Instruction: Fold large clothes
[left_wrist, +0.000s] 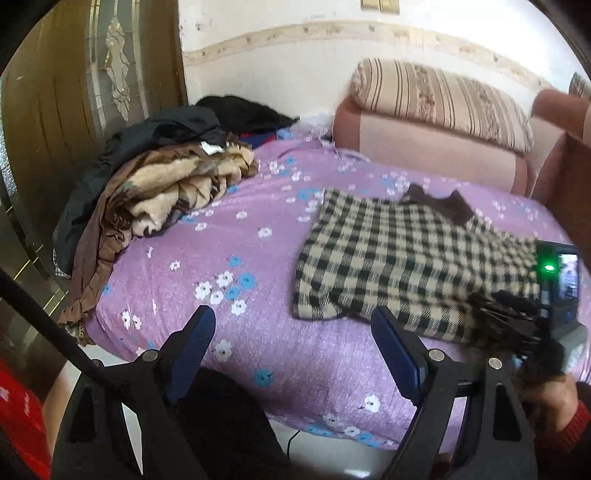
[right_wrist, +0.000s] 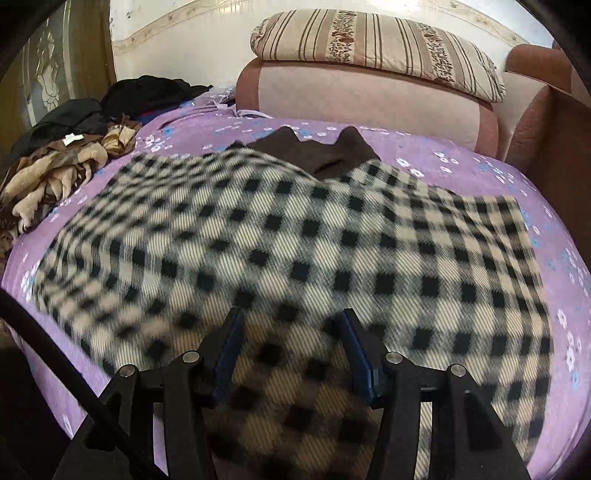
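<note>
- While the left gripper (left_wrist: 291, 332) stands wide apart with nothing between its fingers, only the purple flowered bedsheet (left_wrist: 258, 266) lies beneath it.
- The checked garment (left_wrist: 399, 258) lies spread on the bed, its dark brown collar (left_wrist: 439, 206) toward the sofa (left_wrist: 424, 144).
- The right wrist view alone shows the right gripper (right_wrist: 291, 325) holding a raised fold of this garment between its half-closed fingers.
- The left wrist view alone shows a hand (left_wrist: 550, 398) carrying that gripper, and more of the pile of clothes (left_wrist: 159, 184).
</note>
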